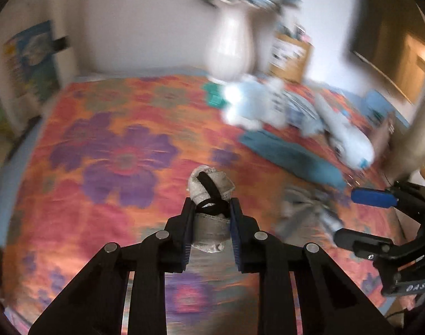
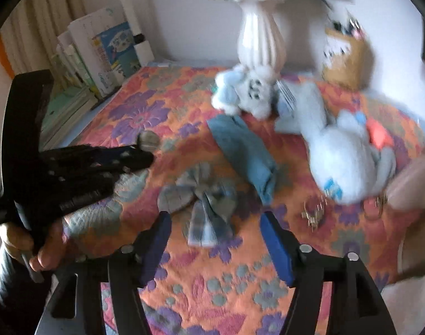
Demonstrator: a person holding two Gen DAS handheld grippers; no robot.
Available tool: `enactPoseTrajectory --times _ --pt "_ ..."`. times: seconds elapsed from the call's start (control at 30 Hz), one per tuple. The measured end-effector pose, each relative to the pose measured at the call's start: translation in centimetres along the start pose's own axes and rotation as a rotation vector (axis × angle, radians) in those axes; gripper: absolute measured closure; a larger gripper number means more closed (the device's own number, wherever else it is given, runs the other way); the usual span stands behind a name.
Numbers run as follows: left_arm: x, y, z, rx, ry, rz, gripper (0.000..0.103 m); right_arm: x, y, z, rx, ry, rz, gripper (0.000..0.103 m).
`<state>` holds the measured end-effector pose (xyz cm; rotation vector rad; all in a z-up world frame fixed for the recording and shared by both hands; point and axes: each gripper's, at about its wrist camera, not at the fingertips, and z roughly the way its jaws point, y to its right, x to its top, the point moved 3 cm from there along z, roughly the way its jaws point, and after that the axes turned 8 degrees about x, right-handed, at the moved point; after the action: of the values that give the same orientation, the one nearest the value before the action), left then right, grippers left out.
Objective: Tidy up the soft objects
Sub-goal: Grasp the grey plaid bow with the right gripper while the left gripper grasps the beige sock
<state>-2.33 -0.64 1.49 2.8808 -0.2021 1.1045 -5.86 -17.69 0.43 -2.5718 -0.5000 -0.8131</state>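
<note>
A floral orange-and-purple spread [image 2: 240,287] covers the surface — on it a teal cloth [image 2: 244,150], a grey bow-tied rag [image 2: 204,203], two pale plush toys [image 2: 343,162], a white vase [image 2: 261,42].

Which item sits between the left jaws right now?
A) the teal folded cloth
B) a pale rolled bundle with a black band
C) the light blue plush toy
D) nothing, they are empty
B: in the left wrist view the left gripper is closed on the pale rolled bundle with a black band, while the teal folded cloth and light blue plush toy lie apart on the floral bedspread.
</note>
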Motion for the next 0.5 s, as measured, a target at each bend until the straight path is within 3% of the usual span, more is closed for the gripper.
enactPoseTrajectory --times 0.17,0.27,0.37,0.4,0.5 --pt "-0.6 -2.9 0.6 -0.039 0.015 -0.101 0.082 1.6 -0.2 2.7 0.018 -0.051 -0.04 0.038" --pt "-0.4 -2.3 0.3 -0.054 0.055 -0.084 0.082 1.8 0.1 4.3 0.032 -0.068 0.003 0.037" --pt "-0.4 -1.4 0.1 -0.049 0.06 -0.05 0.082 1.6 -0.4 4.2 0.063 -0.028 0.029 0.037" --pt "-0.3 -1.4 0.2 -0.044 0.059 -0.042 0.082 1.3 -0.7 4.2 0.043 -0.013 0.031 0.039" --pt "-0.4 -1.0 0.0 -0.032 0.069 -0.022 0.082 0.7 -2.1 4.2 -0.061 -0.011 -0.031 0.06"
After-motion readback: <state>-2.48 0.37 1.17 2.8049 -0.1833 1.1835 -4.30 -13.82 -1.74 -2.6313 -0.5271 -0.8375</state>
